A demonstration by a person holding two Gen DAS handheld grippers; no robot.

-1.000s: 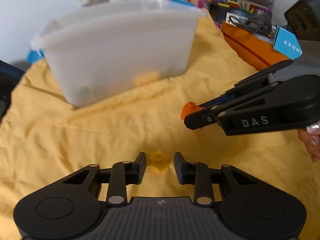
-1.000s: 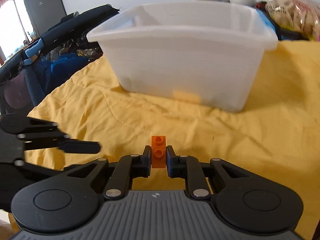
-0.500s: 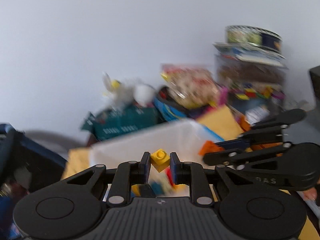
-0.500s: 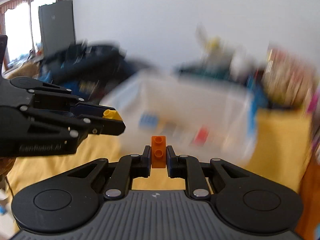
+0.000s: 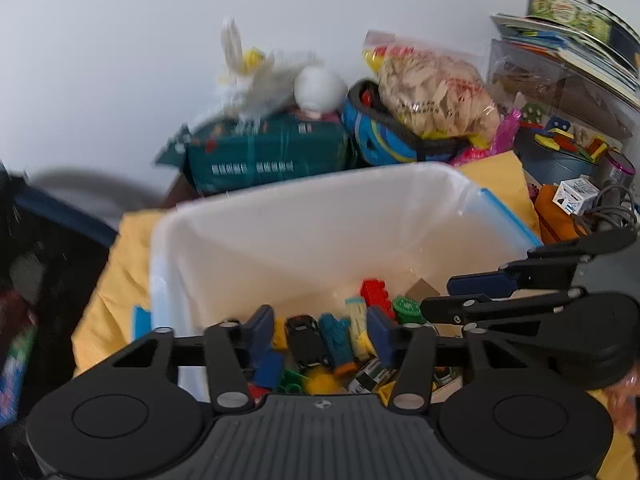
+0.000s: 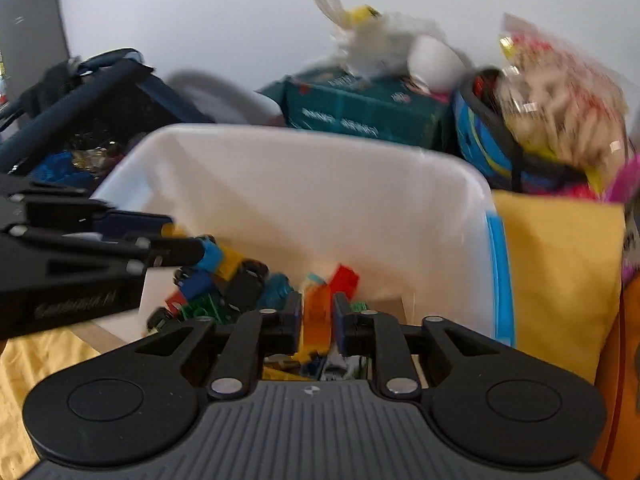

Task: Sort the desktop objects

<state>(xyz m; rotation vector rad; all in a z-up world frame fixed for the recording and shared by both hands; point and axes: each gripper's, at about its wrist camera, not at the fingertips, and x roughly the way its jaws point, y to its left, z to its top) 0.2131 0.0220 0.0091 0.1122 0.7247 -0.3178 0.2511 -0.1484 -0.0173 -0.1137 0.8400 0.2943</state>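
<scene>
As both grippers' jaws open over the white plastic bin point(image 6: 320, 200), the right gripper point(image 6: 317, 322) releases a small orange plastic brick point(image 6: 316, 316), seemingly light, rigid and best pinched on flat sides, while the left gripper point(image 5: 318, 330) gapes empty.

White bin point(image 5: 304, 240) holds mixed toy bricks point(image 5: 376, 294) (blurred orange brick point(image 6: 316, 312) above).

A: What's the clutter behind?
B: From my side: teal box point(image 5: 266, 156) with a white plush point(image 5: 256, 80) on top, blue helmet point(image 5: 376, 136) beside it, snack bag point(image 5: 434, 92) resting on that.
A: Far right?
B: Stacked books point(image 5: 576, 52), round tin point(image 5: 576, 8) above.
</scene>
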